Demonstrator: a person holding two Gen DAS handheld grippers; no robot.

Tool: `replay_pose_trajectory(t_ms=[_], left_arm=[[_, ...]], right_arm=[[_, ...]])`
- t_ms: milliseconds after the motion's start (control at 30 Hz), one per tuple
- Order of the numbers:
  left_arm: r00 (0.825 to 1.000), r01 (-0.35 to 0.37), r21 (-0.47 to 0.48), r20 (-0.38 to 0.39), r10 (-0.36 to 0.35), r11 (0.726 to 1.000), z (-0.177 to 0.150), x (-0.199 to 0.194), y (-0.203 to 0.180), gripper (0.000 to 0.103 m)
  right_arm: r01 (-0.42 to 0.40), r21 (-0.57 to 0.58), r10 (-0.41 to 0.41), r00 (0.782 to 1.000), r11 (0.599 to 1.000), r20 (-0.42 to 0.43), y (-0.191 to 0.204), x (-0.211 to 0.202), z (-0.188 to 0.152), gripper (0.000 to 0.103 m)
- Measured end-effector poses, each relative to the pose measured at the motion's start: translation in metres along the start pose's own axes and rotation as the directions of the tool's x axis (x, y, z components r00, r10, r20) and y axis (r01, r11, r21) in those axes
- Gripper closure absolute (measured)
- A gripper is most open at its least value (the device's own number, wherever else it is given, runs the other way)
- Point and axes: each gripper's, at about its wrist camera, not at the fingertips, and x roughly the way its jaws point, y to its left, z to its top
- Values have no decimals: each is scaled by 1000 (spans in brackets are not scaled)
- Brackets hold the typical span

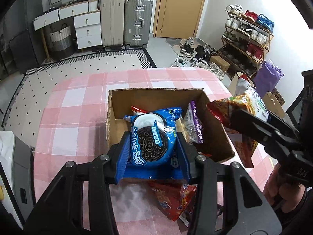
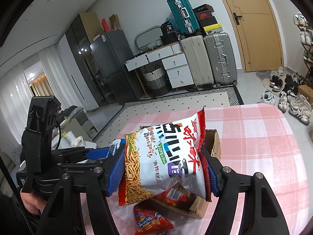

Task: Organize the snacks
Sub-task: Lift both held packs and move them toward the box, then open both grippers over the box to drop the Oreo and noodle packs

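Left jaws: pressed in on the blue Oreo pack (image 1: 151, 137), one blue pad on each side, the left gripper (image 1: 153, 152) holding it at the near edge of the cardboard box (image 1: 217, 137).
Right jaws: pinching the fried-noodle snack bag (image 2: 162, 164) by its two side edges; the right gripper (image 2: 164, 172) carries it in the air just right of the box, above the near right corner.
Box so far: a purple-and-white packet (image 1: 192, 125) leans against the right inner wall, and a red wrapper (image 1: 138, 109) peeks out behind the Oreo pack.
Still out: a red snack packet (image 1: 174, 201) lies flat on the pink checked tablecloth (image 1: 78, 107), near side of the box.
Progress: I'd call it past halfway, two packs in hand and one waiting.
Oreo pack: glossy, puffed, cookie picture facing up.
Noodle bag: crinkled white foil, red sealed edges, bulging between the pads.
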Motion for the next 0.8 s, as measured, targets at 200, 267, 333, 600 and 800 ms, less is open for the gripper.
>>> replay_pose_trajectory(t_ms=[200,267,333,600,800], left_arm=[[1000,8,-13,-24,-8,1000,1,25,10,61],[1000,12,-21,-26,-13,1000,1,31,12,61],[999,15,-31,-32,-16,999,1,37,14,61],[999,-10,-91,-40,6,996,2,46,25,34],[1000,1,-86,-11,-2,996,0,31,22,33]], right_arm=[[0,-14,-1,998,1000,-59,2,27,-4,32],[0,-25,-2,998,1000,-66,3,35,-4,32],[1,-33,-4,996,999,-84,4,45,-5,32],[64,-64,-70,992,996,-101,-6,55,-5,18],[69,-52,-71,997,996,-38,-13,29,1,15]])
